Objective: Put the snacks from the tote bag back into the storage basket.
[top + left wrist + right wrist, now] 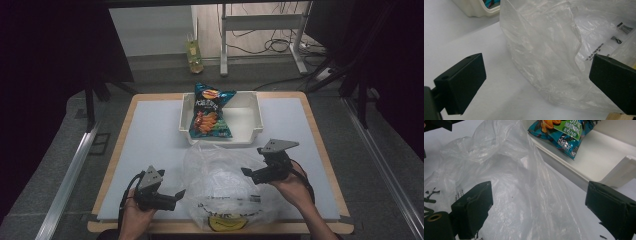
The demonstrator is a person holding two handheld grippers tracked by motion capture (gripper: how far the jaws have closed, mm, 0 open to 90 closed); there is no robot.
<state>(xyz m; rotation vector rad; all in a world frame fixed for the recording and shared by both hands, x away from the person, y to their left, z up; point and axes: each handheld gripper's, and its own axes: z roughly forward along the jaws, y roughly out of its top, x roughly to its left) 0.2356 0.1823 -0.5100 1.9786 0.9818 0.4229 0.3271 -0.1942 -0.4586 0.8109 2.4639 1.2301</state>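
The chip bag (564,132) in the tray (619,170) carries a green label reading "30", then characters too blurred to read. The plastic bag's (544,50) black print is illegible.

Bag (227,187): clear thin plastic, crumpled and puffed up, lying on the table (150,135) at the near edge, about mid-width. Black print and a yellow mark on the part nearest that edge, which overhangs it slightly. Far end of bag bunched and raised, just in front of the tray's (186,112) near wall. Folds and creases all over (544,47), table visible through the film (529,202). Whether the mouth is open can't be told.
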